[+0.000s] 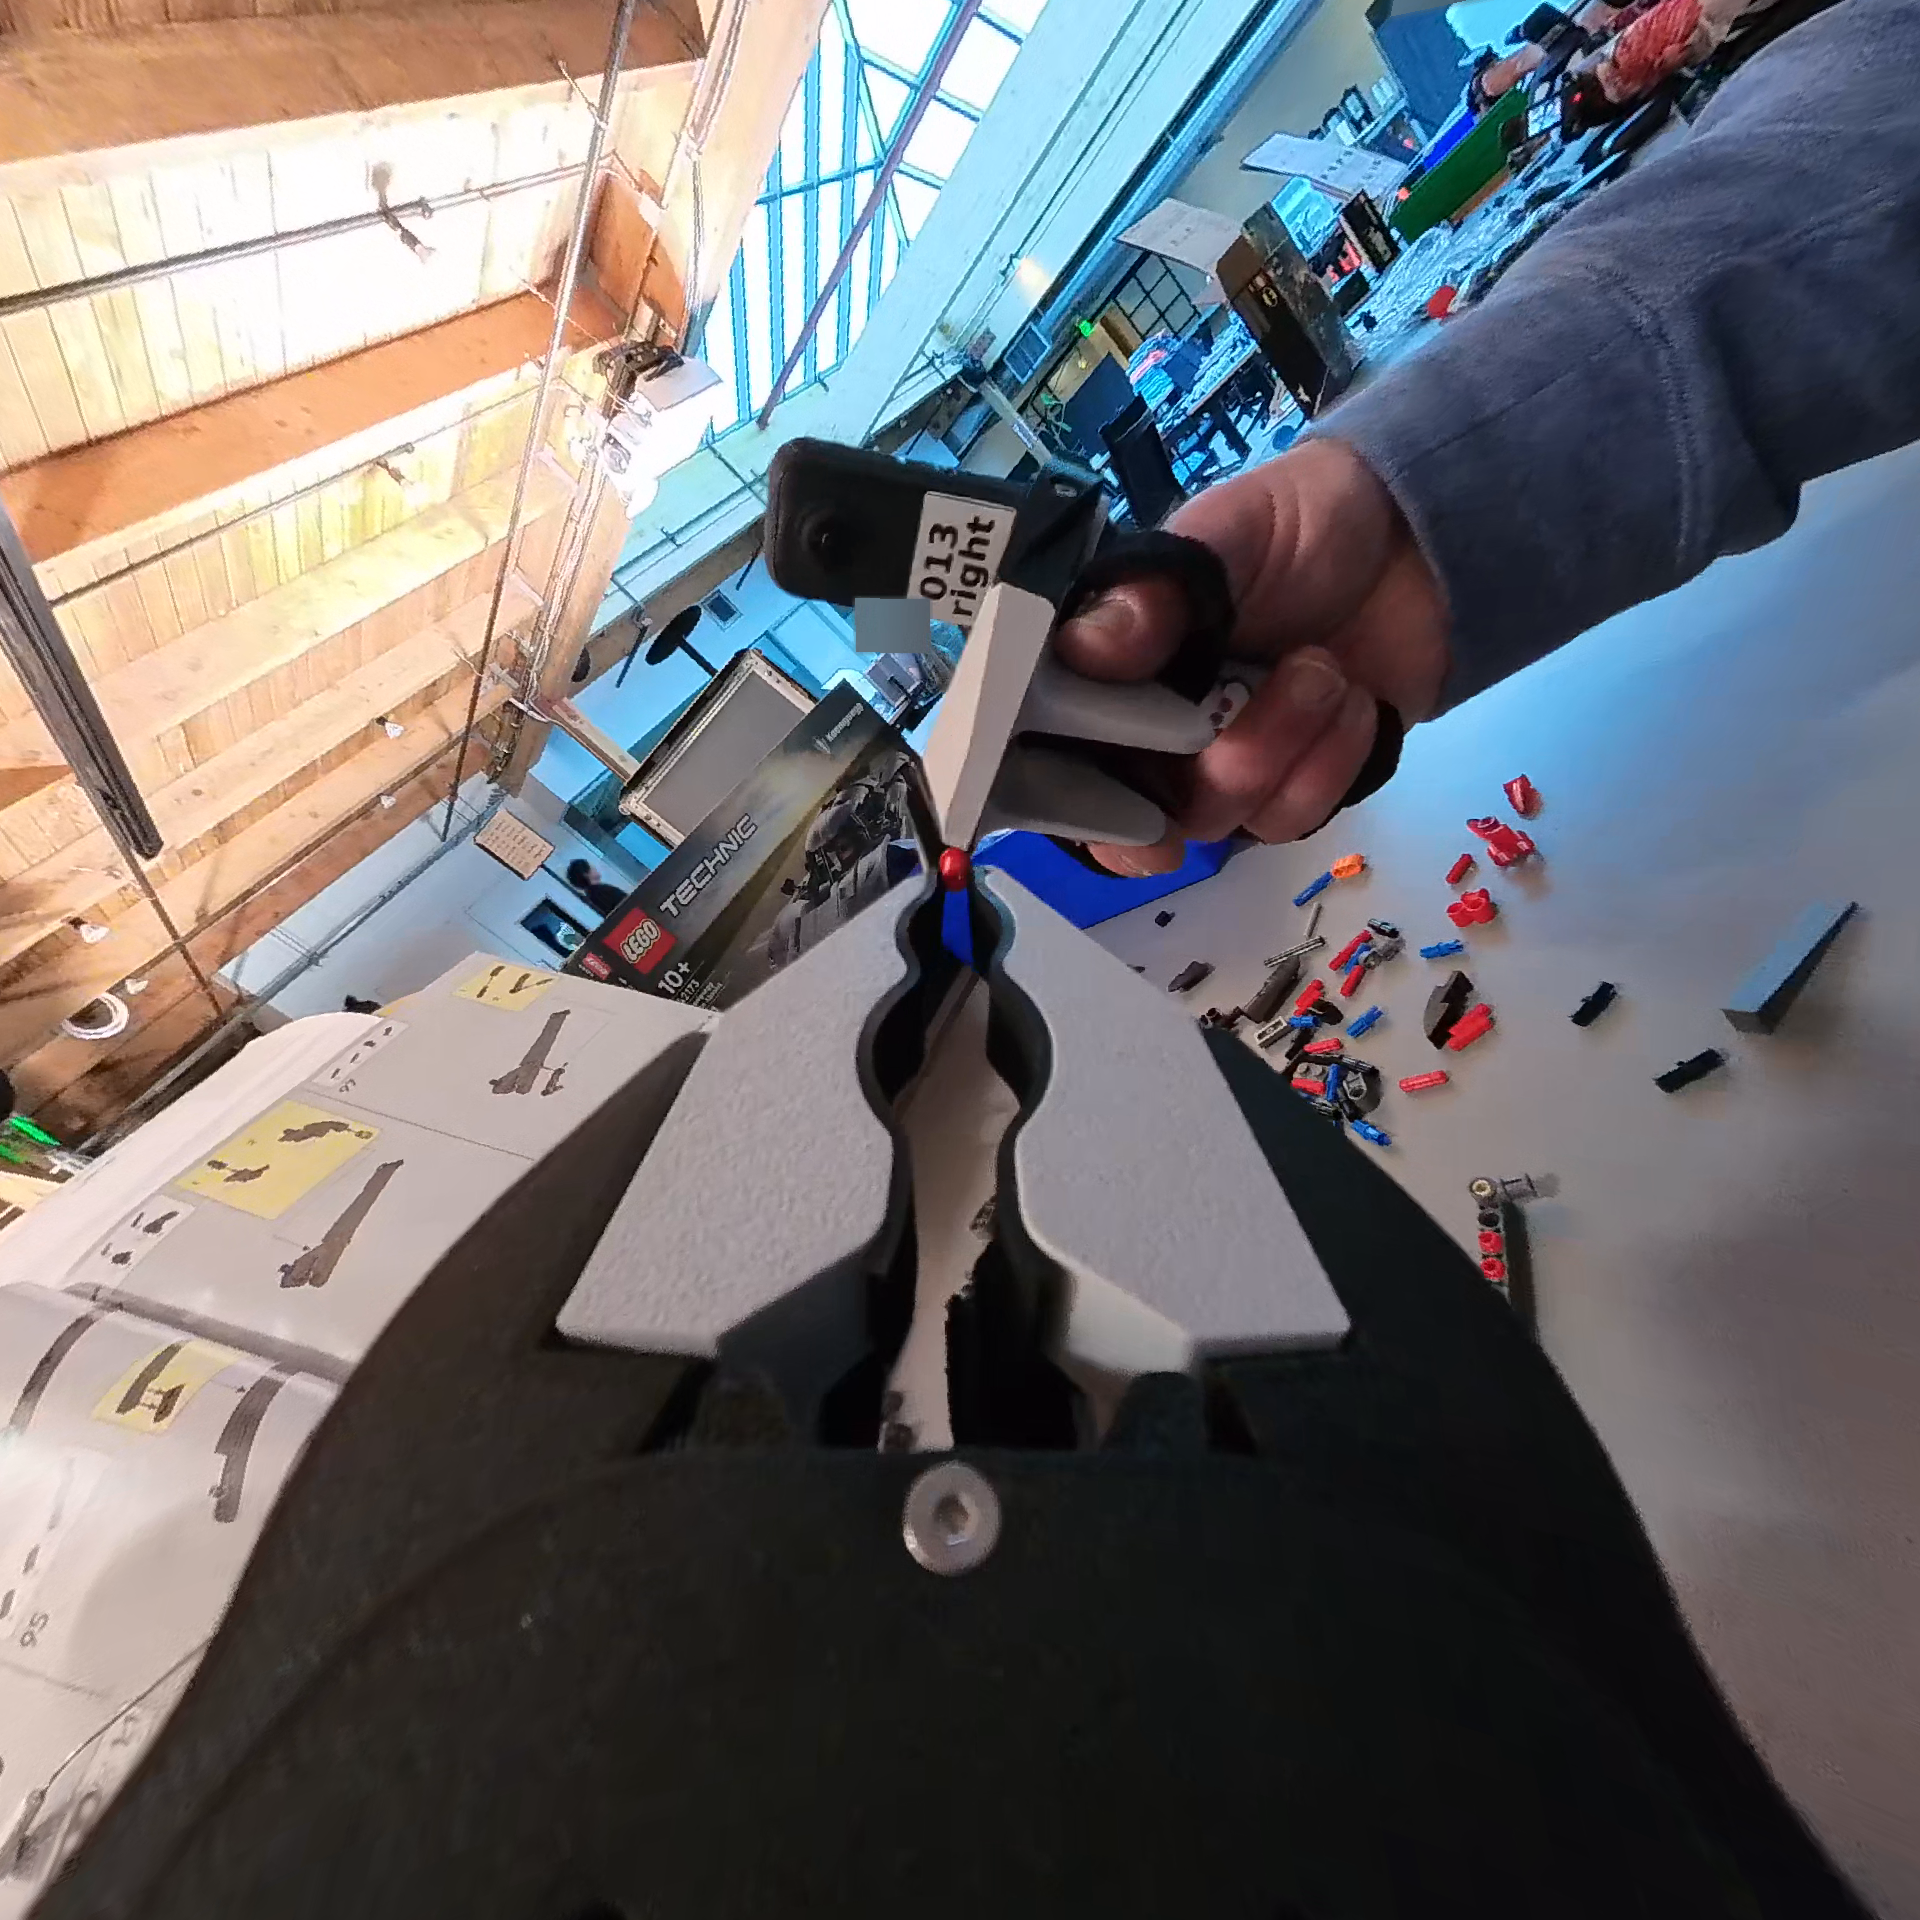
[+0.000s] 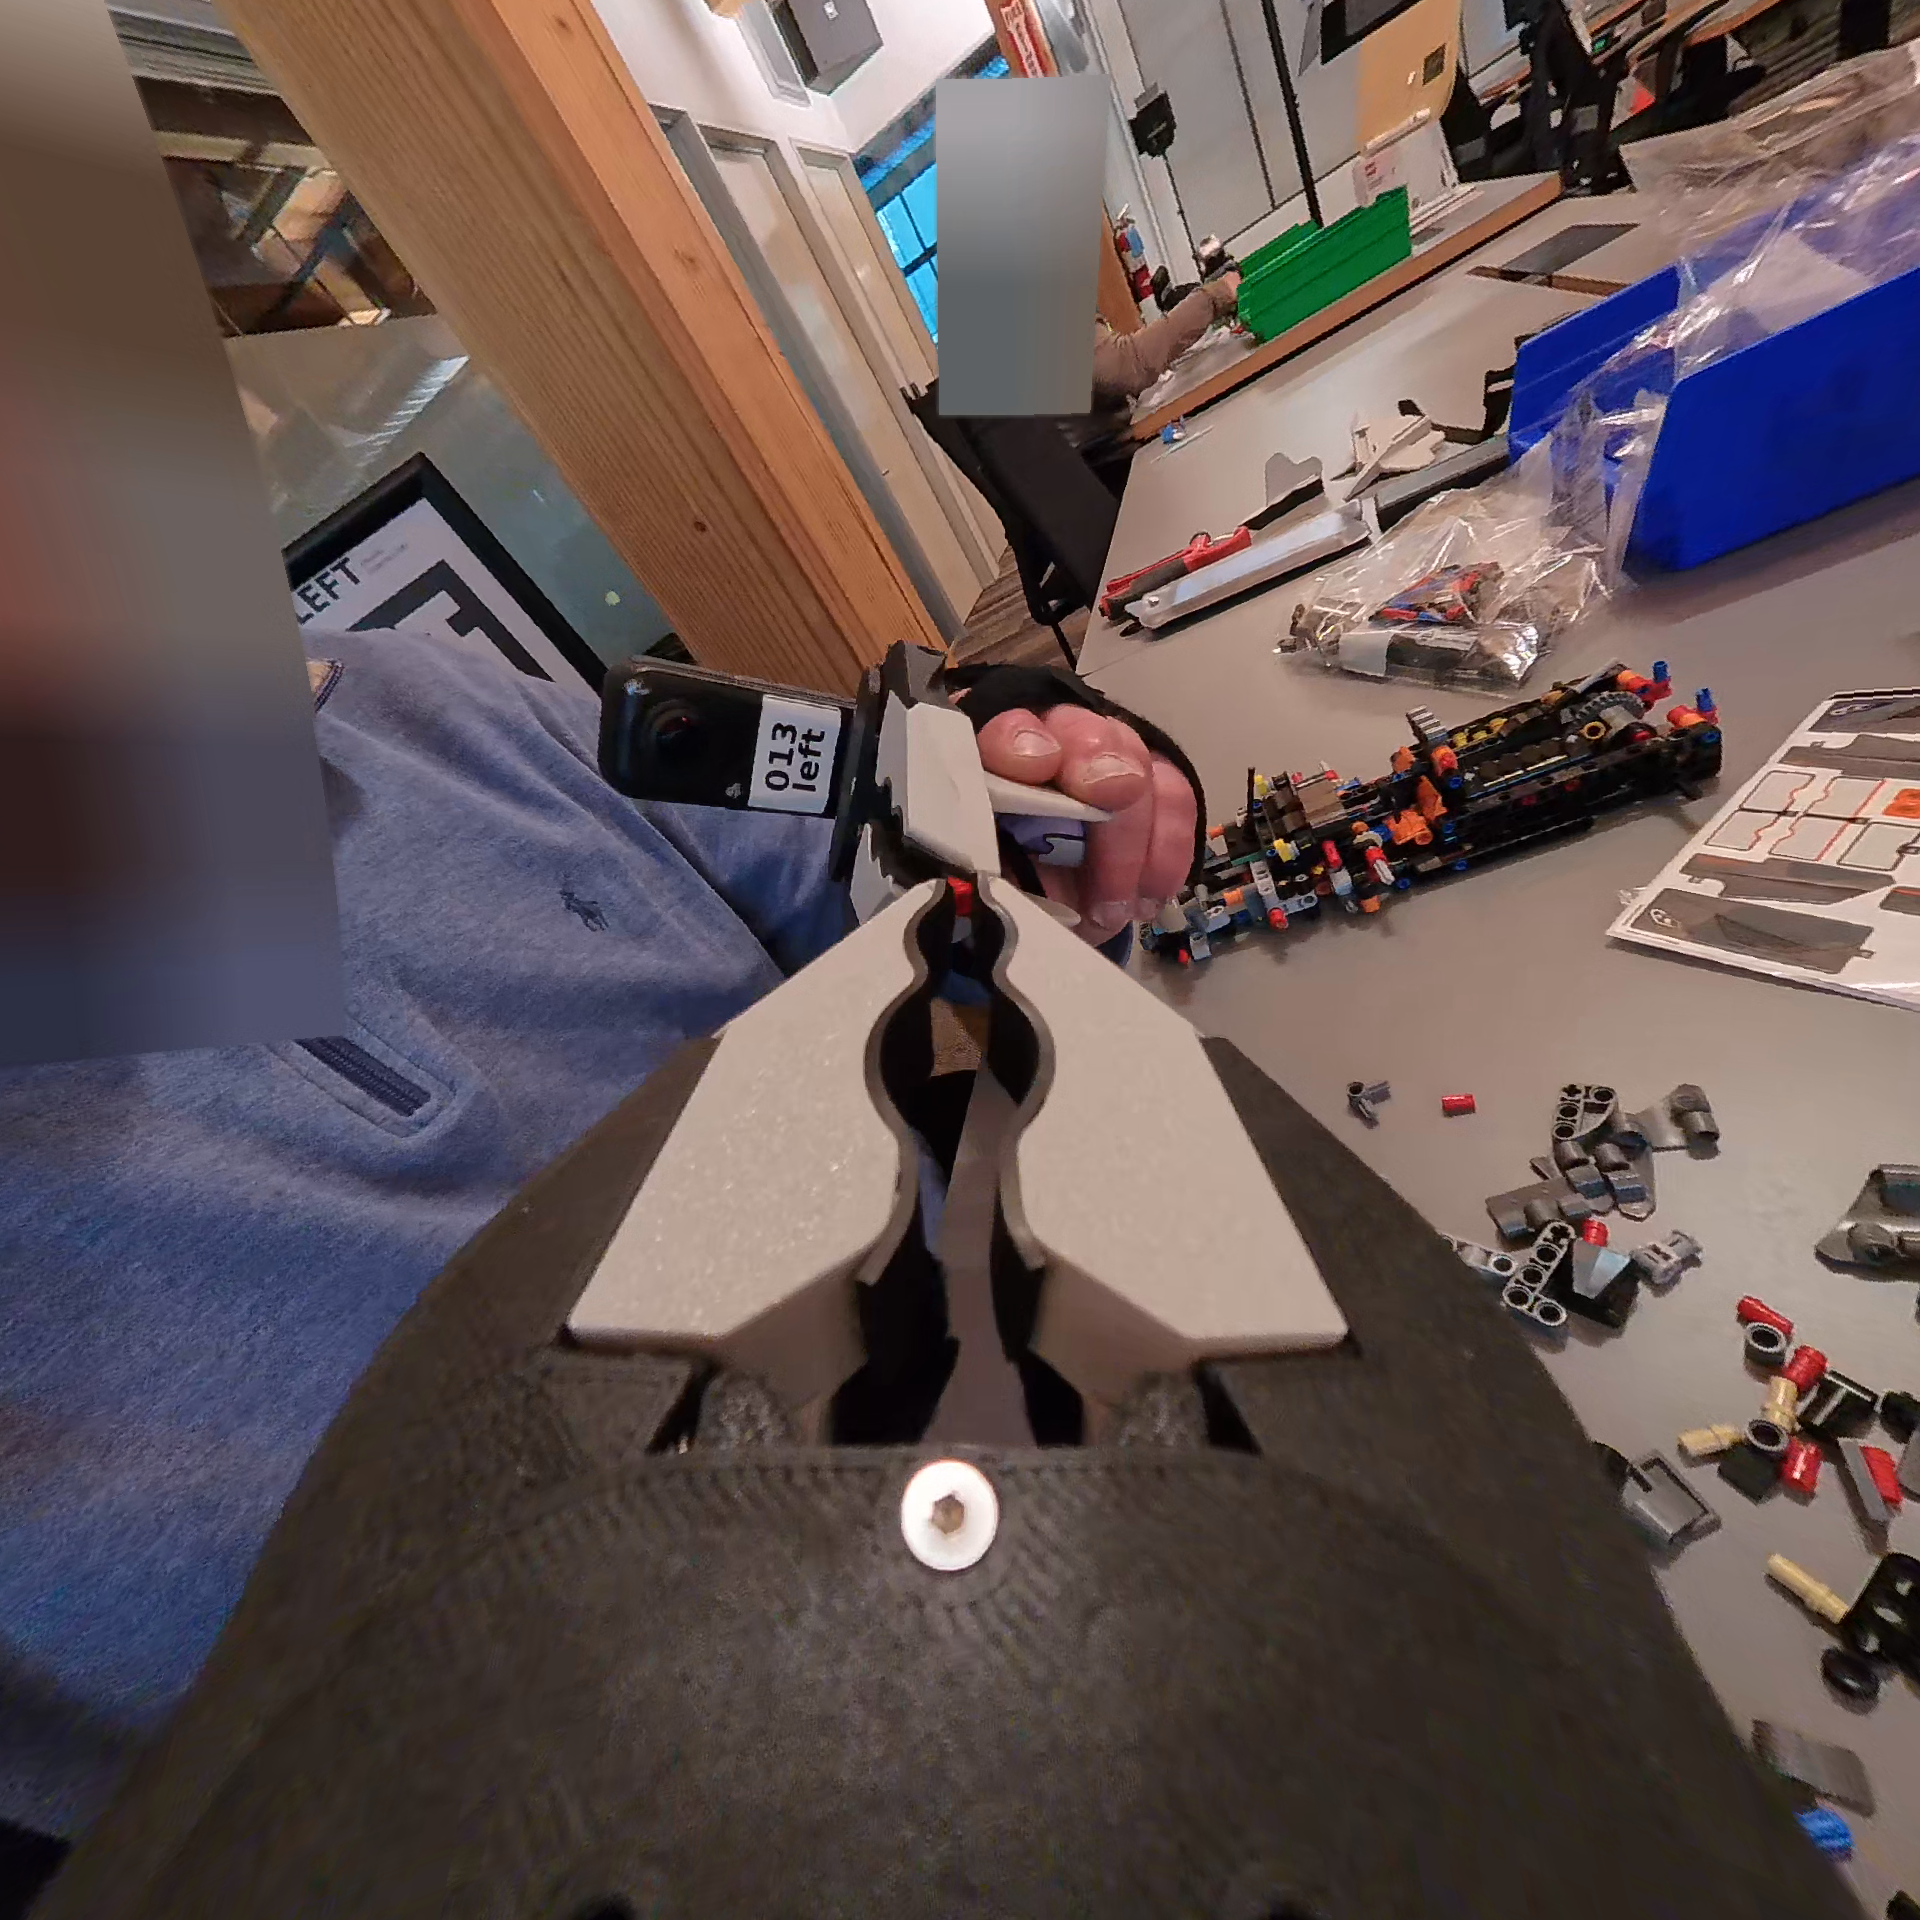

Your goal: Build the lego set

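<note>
Pinching a small red pin (image 1: 953,864) at its very tips, the left tool (image 1: 953,883) meets the right tool (image 2: 961,899) tip to tip above the table (image 2: 1351,987); the right tool's tips close on that pin too. Loose pieces (image 1: 1351,997) lie beyond, well apart.

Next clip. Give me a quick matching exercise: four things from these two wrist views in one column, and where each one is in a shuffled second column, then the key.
Things:
1. small red piece
2. long black assembly
3. blue bin
4. set's box

Places:
A. standing upright beyond the open instruction booklet
B. lying on the grey table, beside a sticker sheet
C. between the tips of the left gripper and right gripper, raised off the table
D. far side of the table, clear plastic bags against it

Pairs: 1-C, 2-B, 3-D, 4-A
</note>
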Demonstrator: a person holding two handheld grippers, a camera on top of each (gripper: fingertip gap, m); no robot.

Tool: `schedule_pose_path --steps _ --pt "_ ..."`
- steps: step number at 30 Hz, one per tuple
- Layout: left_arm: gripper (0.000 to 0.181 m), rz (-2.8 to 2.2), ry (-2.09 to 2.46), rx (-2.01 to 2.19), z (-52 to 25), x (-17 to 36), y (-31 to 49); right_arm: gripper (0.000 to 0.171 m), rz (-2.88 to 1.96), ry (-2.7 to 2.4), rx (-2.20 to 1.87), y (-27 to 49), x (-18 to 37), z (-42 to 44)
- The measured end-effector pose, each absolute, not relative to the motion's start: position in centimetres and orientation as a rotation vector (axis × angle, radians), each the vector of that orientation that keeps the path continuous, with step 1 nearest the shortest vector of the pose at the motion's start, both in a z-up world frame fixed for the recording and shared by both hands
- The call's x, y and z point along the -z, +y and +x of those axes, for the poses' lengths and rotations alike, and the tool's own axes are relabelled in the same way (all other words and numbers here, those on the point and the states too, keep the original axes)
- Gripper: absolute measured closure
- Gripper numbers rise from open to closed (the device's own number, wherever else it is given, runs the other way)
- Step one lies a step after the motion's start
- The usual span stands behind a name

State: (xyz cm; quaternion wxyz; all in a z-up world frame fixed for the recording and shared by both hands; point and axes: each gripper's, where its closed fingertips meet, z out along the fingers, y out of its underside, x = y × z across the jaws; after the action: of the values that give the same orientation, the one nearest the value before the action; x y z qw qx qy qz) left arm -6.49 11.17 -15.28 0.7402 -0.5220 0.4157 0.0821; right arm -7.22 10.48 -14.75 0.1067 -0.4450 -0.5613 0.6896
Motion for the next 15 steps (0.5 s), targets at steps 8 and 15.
schedule_pose_path --steps 8,15 --pt "0.18 -1.133 0.926 -0.221 -6.35 15.21 11.15 0.169 -1.352 -1.62 -2.119 10.43 14.69 -7.06" --pt "0.18 -1.127 0.92 -0.237 -6.31 15.11 11.19 0.171 -1.335 -1.638 -2.062 10.47 14.6 -7.04"
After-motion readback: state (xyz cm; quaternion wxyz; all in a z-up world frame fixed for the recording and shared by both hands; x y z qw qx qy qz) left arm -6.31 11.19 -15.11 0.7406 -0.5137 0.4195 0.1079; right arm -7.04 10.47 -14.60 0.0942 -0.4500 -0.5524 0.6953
